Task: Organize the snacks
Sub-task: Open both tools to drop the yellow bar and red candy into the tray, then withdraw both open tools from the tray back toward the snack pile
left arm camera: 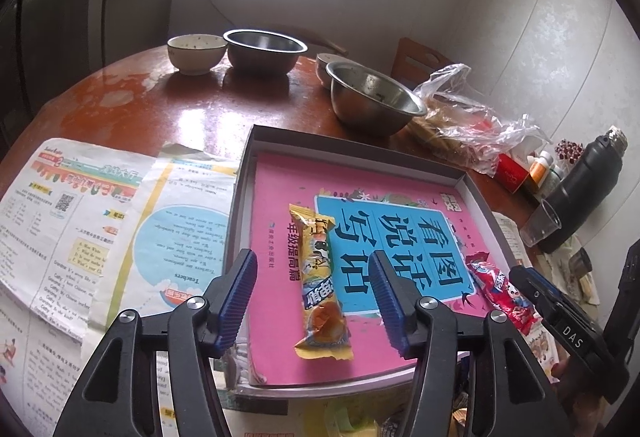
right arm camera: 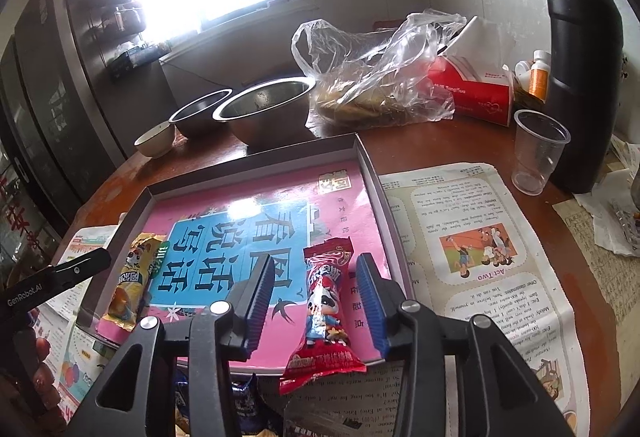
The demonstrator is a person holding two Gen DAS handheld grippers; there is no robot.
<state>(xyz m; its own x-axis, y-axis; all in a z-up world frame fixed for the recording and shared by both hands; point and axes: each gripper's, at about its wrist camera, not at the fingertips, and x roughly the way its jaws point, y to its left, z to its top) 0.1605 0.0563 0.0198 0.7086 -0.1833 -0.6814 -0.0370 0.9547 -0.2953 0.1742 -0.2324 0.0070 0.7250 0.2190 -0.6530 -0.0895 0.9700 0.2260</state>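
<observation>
- The yellow snack packet (left arm camera: 320,287) carries a cartoon animal and an orange patch.
- The red snack packet (right arm camera: 325,311) shows a panda-like figure in blue.
- The book (left arm camera: 360,237) is pink with a blue panel of black characters.
- The shallow box (left arm camera: 256,141) is grey.
- The gripper pads (left arm camera: 240,297) are ribbed blue on black arms.
- The table (left arm camera: 180,105) is reddish brown.
- The flask (right arm camera: 580,77) is black.

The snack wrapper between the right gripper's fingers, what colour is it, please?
Red snack wrapper, clearest in the right wrist view.
</observation>
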